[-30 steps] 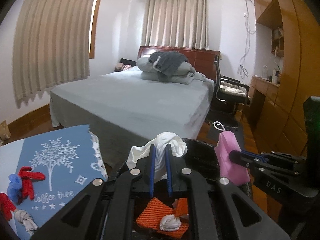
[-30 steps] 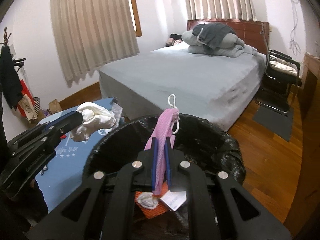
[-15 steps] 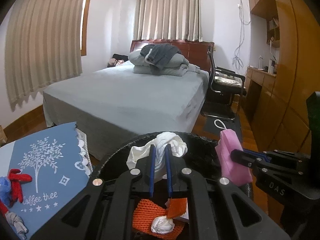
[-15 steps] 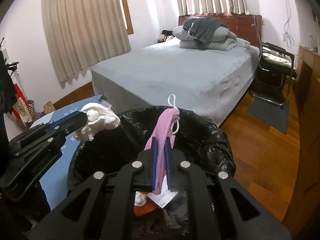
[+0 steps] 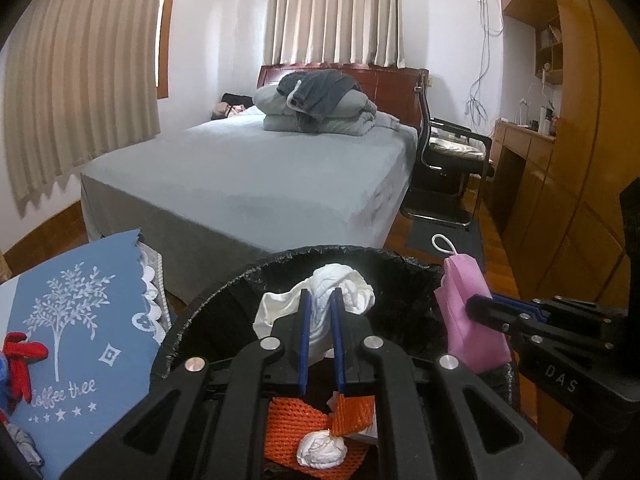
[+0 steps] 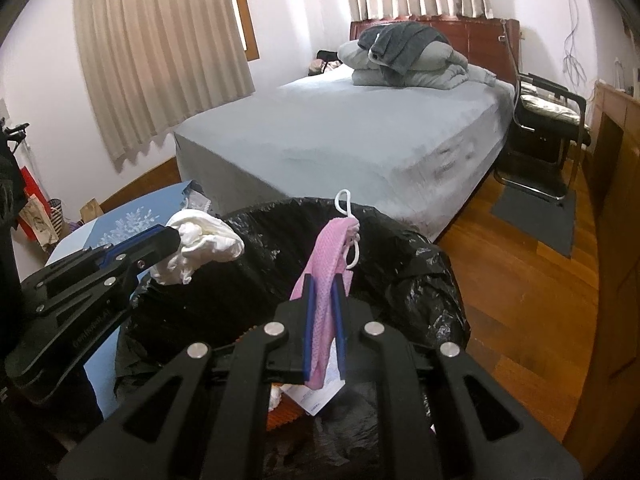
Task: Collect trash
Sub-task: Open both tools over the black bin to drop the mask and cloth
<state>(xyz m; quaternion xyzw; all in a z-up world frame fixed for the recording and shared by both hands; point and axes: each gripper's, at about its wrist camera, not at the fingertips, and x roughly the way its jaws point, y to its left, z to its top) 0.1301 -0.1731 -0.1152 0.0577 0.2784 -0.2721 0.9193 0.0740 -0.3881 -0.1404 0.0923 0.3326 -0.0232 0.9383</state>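
My left gripper (image 5: 319, 300) is shut on a crumpled white tissue (image 5: 320, 304) and holds it over a bin lined with a black bag (image 5: 224, 292). My right gripper (image 6: 323, 284) is shut on a pink face mask (image 6: 328, 264) with a white ear loop, also over the bin (image 6: 432, 280). In the left wrist view the mask (image 5: 464, 312) and right gripper (image 5: 476, 306) are at the right. In the right wrist view the tissue (image 6: 200, 248) and left gripper (image 6: 172, 238) are at the left. Orange netting (image 5: 296, 420), a tissue ball (image 5: 320, 448) and paper lie in the bin.
A table with a blue cloth (image 5: 80, 340) stands left of the bin, with red and blue scraps (image 5: 18, 364) on it. A grey bed (image 5: 260, 168) lies beyond. A black chair (image 5: 448, 160) and wooden cabinets (image 5: 560, 200) stand at the right on a wood floor (image 6: 520, 280).
Both grippers have moved forward over the bin with their loads still held. The bin's rim now sits farther under them and the table has slid to the left.
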